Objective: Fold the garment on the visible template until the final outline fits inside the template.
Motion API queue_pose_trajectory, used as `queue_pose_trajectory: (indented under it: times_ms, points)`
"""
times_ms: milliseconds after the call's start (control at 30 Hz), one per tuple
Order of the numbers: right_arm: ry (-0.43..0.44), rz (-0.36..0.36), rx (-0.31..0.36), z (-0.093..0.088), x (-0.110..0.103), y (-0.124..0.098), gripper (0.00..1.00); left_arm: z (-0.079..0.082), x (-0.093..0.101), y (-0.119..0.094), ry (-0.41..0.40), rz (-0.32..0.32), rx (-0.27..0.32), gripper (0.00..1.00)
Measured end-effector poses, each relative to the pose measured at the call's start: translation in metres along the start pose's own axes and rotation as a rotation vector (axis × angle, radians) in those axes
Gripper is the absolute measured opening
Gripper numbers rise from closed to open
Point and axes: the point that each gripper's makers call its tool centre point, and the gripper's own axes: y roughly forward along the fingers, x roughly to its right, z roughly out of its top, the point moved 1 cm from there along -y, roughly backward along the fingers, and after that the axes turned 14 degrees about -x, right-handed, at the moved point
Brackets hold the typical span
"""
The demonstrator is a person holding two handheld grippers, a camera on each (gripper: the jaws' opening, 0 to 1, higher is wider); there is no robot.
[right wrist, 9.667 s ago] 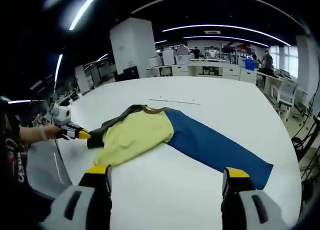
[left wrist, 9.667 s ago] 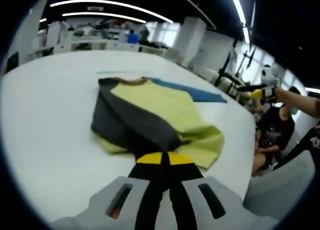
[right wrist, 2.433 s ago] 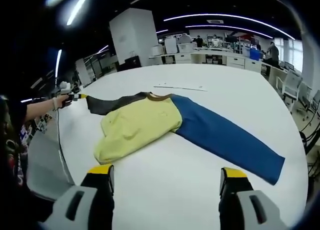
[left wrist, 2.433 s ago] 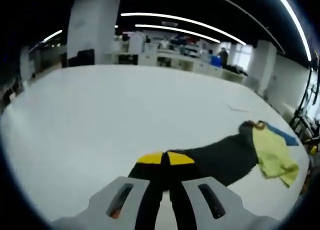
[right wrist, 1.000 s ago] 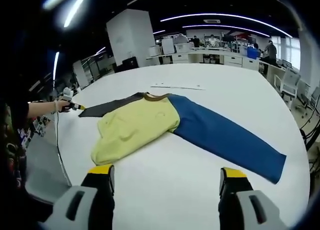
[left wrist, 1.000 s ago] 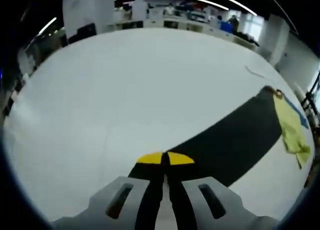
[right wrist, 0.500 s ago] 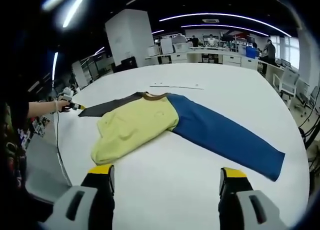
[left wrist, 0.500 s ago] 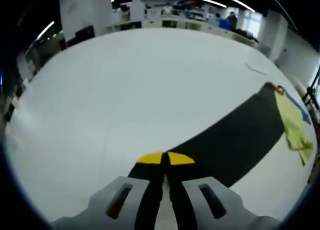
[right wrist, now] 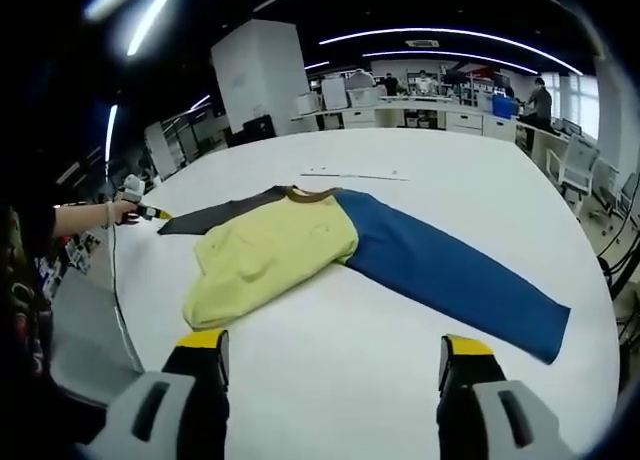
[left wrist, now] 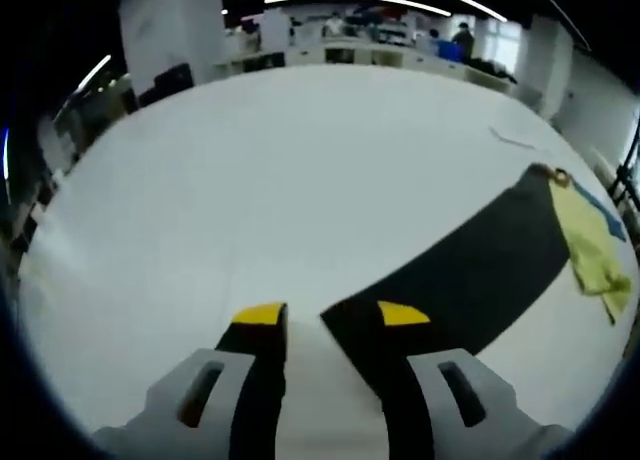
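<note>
The white table [right wrist: 440, 190] spreads wide ahead of both my grippers, with an office of desks beyond it. My left gripper [left wrist: 325, 317] has just let go: half a second ago its jaws were pinched together on the cuff of the dark grey sleeve [left wrist: 470, 280], and now they stand apart with that cuff lying flat on the table between them, touching the right jaw. I take this to mean the sleeve is drawn out straight and laid down, so the spreading step is about done and the folding can begin. My right gripper [right wrist: 330, 355] hangs open and empty above the table's near edge, holding nothing, with the long-sleeved shirt [right wrist: 300, 245] ahead of it and well apart. The shirt lies flat: a yellow-green body [right wrist: 265, 260] bunched a little toward its hem, a blue sleeve [right wrist: 450, 275] running off to the right of my right gripper, the grey one off to its left, and a brown collar [right wrist: 308, 193] farthest away. I cannot make out any template outline.
</note>
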Motion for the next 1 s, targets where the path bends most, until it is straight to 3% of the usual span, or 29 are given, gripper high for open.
queue_pose_trajectory:
  times_ms: [167,767,1000]
  points:
    - [-0.004,0.000,0.011,0.001,0.000,-0.001,0.87,-0.001,0.012,-0.015,0.012,-0.013,0.024,0.41]
    - [-0.040,0.002,0.051,0.011,-0.004,-0.004,0.88,0.001,0.047,-0.054,0.045,-0.074,0.110,0.42]
    - [-0.059,0.016,0.069,0.017,-0.011,-0.003,0.87,0.000,0.079,-0.068,0.087,-0.133,0.148,0.42]
